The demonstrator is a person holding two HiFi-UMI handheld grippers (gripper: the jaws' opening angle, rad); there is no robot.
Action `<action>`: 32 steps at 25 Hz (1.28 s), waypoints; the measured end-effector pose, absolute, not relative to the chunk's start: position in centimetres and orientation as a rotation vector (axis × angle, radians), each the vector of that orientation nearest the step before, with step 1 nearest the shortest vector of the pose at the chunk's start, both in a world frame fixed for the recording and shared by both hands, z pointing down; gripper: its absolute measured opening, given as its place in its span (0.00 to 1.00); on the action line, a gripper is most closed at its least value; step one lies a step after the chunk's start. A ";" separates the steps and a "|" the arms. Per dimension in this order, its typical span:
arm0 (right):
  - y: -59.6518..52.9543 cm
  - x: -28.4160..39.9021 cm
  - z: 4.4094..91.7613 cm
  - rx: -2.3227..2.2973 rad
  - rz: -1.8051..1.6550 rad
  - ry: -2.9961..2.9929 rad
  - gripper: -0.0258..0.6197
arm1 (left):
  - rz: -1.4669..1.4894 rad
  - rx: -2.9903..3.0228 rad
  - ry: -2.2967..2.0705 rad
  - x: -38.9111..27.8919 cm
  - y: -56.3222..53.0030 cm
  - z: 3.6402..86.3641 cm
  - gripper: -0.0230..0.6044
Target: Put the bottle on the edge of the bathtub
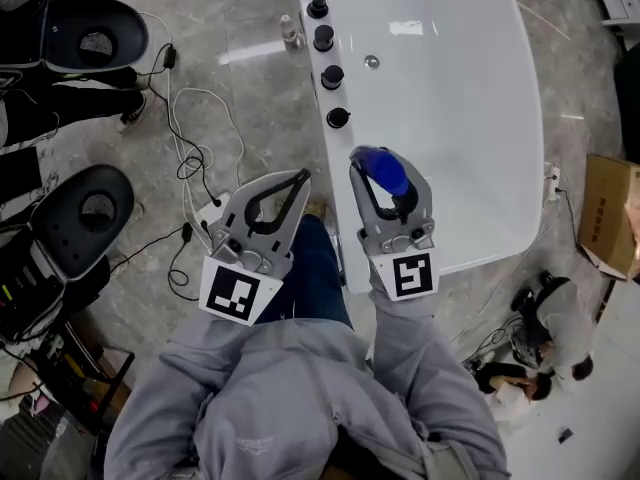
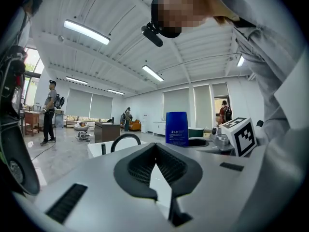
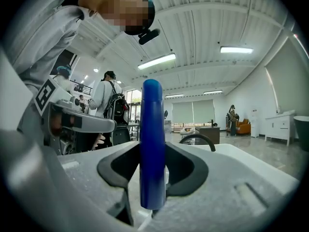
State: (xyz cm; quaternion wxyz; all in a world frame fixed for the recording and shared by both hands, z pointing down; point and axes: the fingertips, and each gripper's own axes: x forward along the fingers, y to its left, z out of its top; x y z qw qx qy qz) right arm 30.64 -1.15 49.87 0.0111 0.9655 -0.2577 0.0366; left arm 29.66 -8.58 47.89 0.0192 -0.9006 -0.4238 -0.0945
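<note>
My right gripper (image 1: pixel 387 168) clamps the blue bottle (image 1: pixel 381 161); the left gripper (image 1: pixel 299 176) is closed, empty. I'd stand the bottle upright, squarely on the bathtub rim (image 1: pixel 338 203) at nine o'clock.

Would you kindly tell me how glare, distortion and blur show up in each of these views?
Head view: evenly lit, with ceiling-light glare on the white bathtub and the glossy floor. Left gripper view: strong fisheye bend, black corners, a mosaic patch at the top. Right gripper view: the same fisheye and patch, the blue bottle looming large and fairly sharp.
</note>
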 end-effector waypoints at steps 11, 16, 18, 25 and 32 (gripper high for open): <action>-0.4 32.7 60.3 3.018 0.164 -0.777 0.28 | -0.311 -2.727 -1.401 30.6 -6.4 56.4 0.05; -0.6 33.3 63.4 3.031 0.207 -0.762 0.28 | -0.380 -2.756 -1.375 31.6 -6.6 59.1 0.05; -0.7 33.4 64.3 3.034 0.211 -0.760 0.28 | -0.392 -2.758 -1.370 31.8 -6.6 59.8 0.05; -1.0 33.4 67.2 3.025 0.245 -0.771 0.28 | -0.434 -2.737 -1.389 31.9 -6.0 61.8 0.05; -1.1 33.6 69.3 3.054 0.298 -0.748 0.28 | -0.464 -2.718 -1.427 31.5 -5.7 62.8 0.05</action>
